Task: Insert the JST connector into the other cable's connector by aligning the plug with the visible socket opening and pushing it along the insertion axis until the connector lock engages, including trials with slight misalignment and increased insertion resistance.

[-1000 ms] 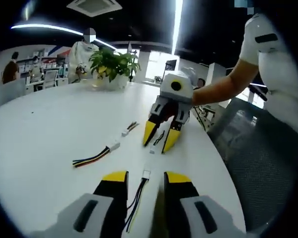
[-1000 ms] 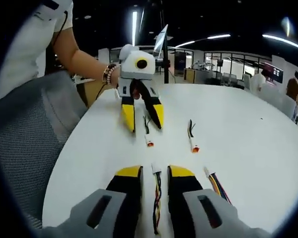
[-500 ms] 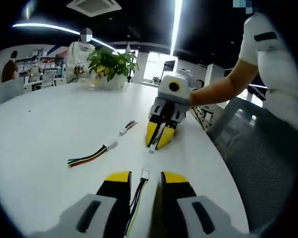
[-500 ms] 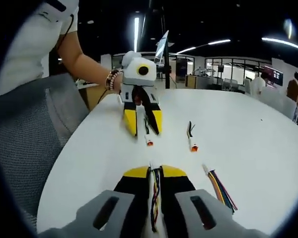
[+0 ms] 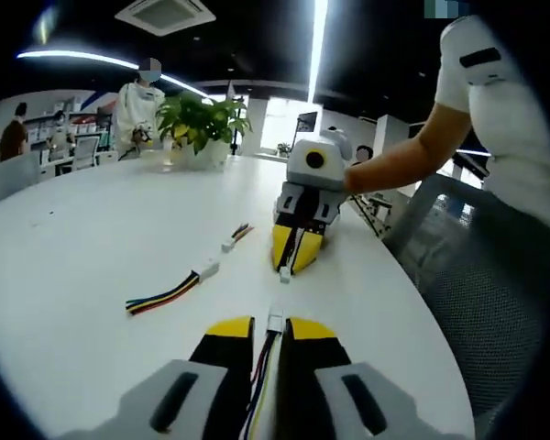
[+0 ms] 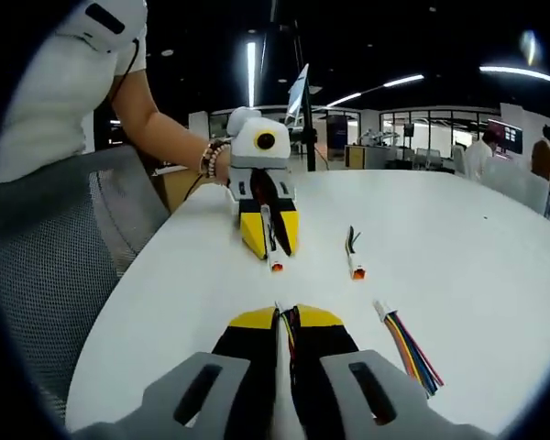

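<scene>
The left gripper (image 5: pixel 270 332) sits low over the tabletop (image 5: pixel 92 247), its yellow-tipped jaws drawn nearly together on a cable (image 5: pixel 264 367). The right gripper (image 6: pixel 284 321) faces it from across, its jaws likewise pinched on its own cable (image 6: pixel 290 332). A bare forearm (image 5: pixel 394 163) reaches to the right gripper, and a wrist with a beaded bracelet (image 6: pixel 209 158) backs the left gripper.

On the table (image 5: pixel 92 229), the left gripper (image 5: pixel 268 332) and right gripper (image 5: pixel 295 258) face each other, each closed on its own cable, plug ends apart between them. In the left gripper view, two loose cables (image 5: pixel 170 291) (image 5: pixel 236 236) lie left of that line. A potted plant (image 5: pixel 198 124) stands on the table's far side.
</scene>
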